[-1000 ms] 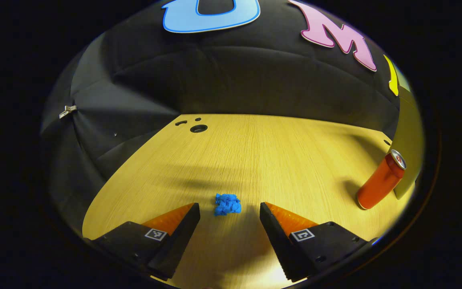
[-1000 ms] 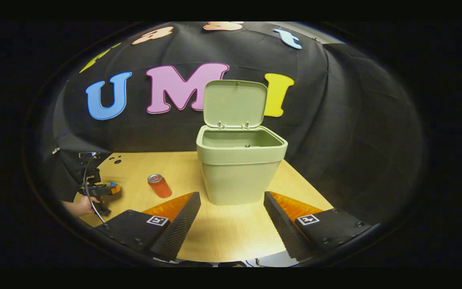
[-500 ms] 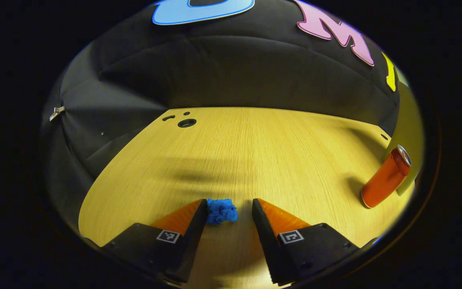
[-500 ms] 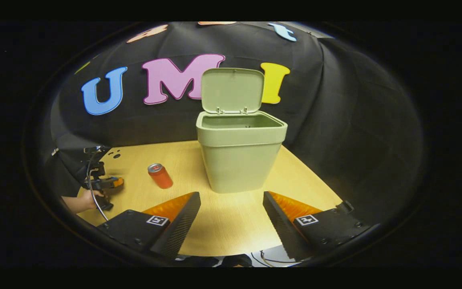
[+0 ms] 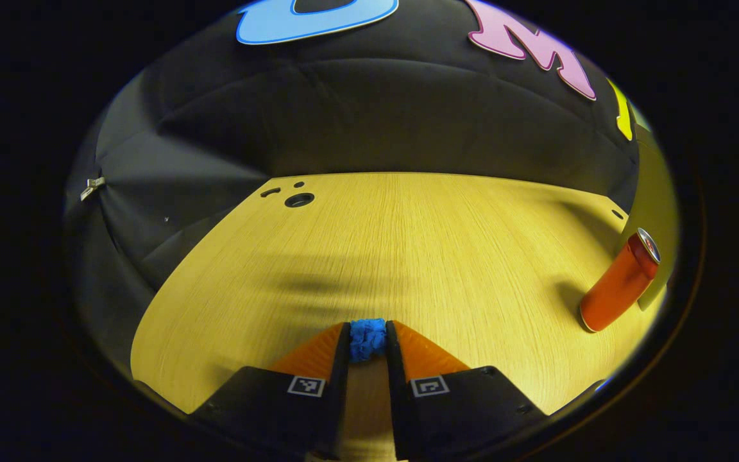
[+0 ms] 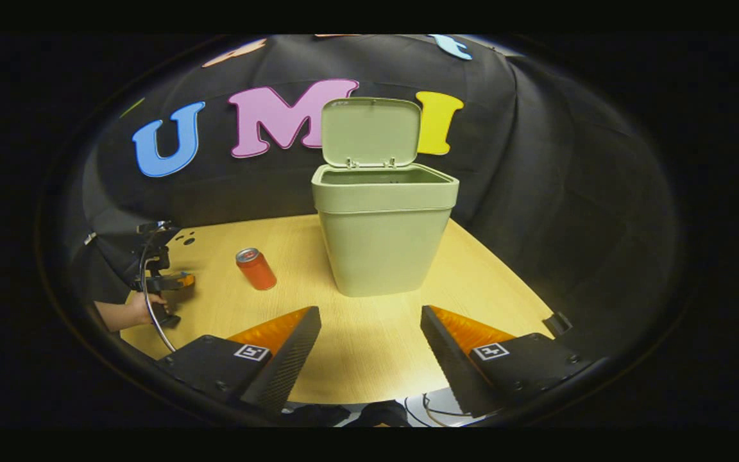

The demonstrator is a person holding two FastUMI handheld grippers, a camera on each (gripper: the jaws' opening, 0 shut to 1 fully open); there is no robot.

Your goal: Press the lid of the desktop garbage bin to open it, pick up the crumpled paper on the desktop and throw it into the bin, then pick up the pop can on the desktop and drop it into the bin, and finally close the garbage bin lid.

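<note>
Since the crumpled paper is pinched between the left tongs right at their tips, low on the worktop, it looks soft, very light and springy; a wad like this should give under pressure, so a squeeze across its middle seems the safest hold, and little force ought to be needed to lift it. By contrast, the pop can stands upright just beside the bin, on the side nearer the left tongs; it is probably thin-walled, smooth and easy to dent, so I judge its round mid-body the place to grip. Well in front of the bin, the right tongs are spread wide with nothing between them. Standing up behind the bin's open mouth is its lid, hinged at the rear rim. Counted: one paper wad, one can, one bin with one lid, two tongs.
</note>
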